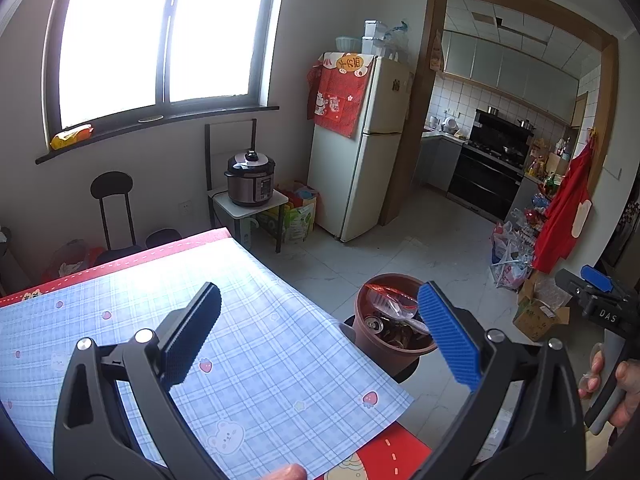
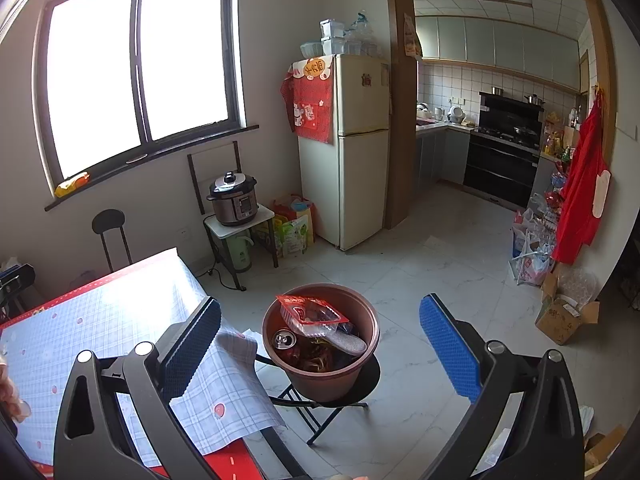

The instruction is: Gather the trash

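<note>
A brown round bin (image 2: 320, 376) stands on a small black folding stool (image 2: 320, 412) beside the table's corner. Inside it lie a red-edged clear plastic tray (image 2: 310, 312), a drink can (image 2: 283, 339) and other scraps. My right gripper (image 2: 320, 354) hovers above and in front of the bin, open, with nothing between its fingers. My left gripper (image 1: 320, 338) is over the table's blue checked cloth (image 1: 248, 360), open and empty too. The same bin (image 1: 394, 354) shows past the table edge in the left wrist view. The right gripper (image 1: 600, 300) and a hand (image 1: 624, 384) appear at that view's right edge.
A fridge (image 2: 352, 148) stands at the back, with a pressure cooker (image 2: 234, 200) on a small stand left of it. Bags (image 2: 532, 256) and a cardboard box (image 2: 564, 316) line the right wall. White tiled floor (image 2: 420, 280) stretches toward the kitchen doorway.
</note>
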Available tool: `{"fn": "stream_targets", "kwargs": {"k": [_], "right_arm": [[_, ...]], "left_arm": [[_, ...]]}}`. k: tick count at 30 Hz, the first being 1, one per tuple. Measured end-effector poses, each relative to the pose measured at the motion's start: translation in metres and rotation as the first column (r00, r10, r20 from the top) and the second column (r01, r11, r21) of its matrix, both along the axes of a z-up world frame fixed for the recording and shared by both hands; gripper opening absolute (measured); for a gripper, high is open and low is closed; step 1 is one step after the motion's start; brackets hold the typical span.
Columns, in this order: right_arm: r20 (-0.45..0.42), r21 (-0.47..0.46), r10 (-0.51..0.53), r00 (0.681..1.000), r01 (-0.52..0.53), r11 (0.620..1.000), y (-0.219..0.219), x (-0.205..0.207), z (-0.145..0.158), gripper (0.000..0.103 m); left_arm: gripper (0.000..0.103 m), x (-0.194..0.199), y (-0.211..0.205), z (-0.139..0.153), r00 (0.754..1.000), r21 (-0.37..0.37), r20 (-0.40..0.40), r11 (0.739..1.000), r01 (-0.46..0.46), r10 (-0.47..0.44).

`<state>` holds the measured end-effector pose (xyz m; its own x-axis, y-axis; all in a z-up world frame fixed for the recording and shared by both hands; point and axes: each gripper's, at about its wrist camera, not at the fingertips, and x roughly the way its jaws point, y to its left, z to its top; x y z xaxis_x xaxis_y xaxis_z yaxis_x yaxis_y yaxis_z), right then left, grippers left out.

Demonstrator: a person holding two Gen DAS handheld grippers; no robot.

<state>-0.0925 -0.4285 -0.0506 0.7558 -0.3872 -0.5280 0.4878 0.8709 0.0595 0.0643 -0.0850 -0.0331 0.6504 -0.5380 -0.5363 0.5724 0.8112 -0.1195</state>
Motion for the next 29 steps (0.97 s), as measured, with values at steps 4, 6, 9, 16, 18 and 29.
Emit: {"fn": "stream_targets", "kwargs": {"k": [4,6,9,16,18,29], "right_arm": [[0.0,0.001,0.0,1.0,0.0,1.0,-0.001,-0.001,-0.001,0.097],[0.001,0.002,0.0,1.0,0.0,1.0,-0.001,-0.002,-0.001,0.097],[0.0,0.003,-0.002,1.0,0.002,1.0,-0.001,-0.003,-0.002,0.097],[-0.006,0.012,-0.005,1.0,0.005,1.0,-0.002,-0.006,-0.004,0.097],[-0.009,0.013,-0.004,1.0,0.004,1.0,-0.002,-0.006,-0.004,0.097],[-0.025,0.024,0.009,1.0,-0.009,1.0,0.004,0.002,-0.009,0.097]], "left_arm": [[0.097,-0.004,-0.002,0.0,1.0,0.004,0.002,1.0,0.001,-0.001],[0.097,-0.006,-0.003,0.0,1.0,0.005,0.004,1.0,0.005,-0.005],[0.097,-0.008,-0.004,0.0,1.0,0.01,0.006,1.0,0.01,-0.01],[0.097,-0.01,-0.005,-0.002,1.0,0.012,0.003,1.0,0.022,-0.022],[0.097,-0.011,-0.005,-0.002,1.0,0.015,0.003,1.0,0.023,-0.023],[0.097,0.001,0.014,-0.007,1.0,0.009,-0.021,1.0,-0.013,0.013]]}}
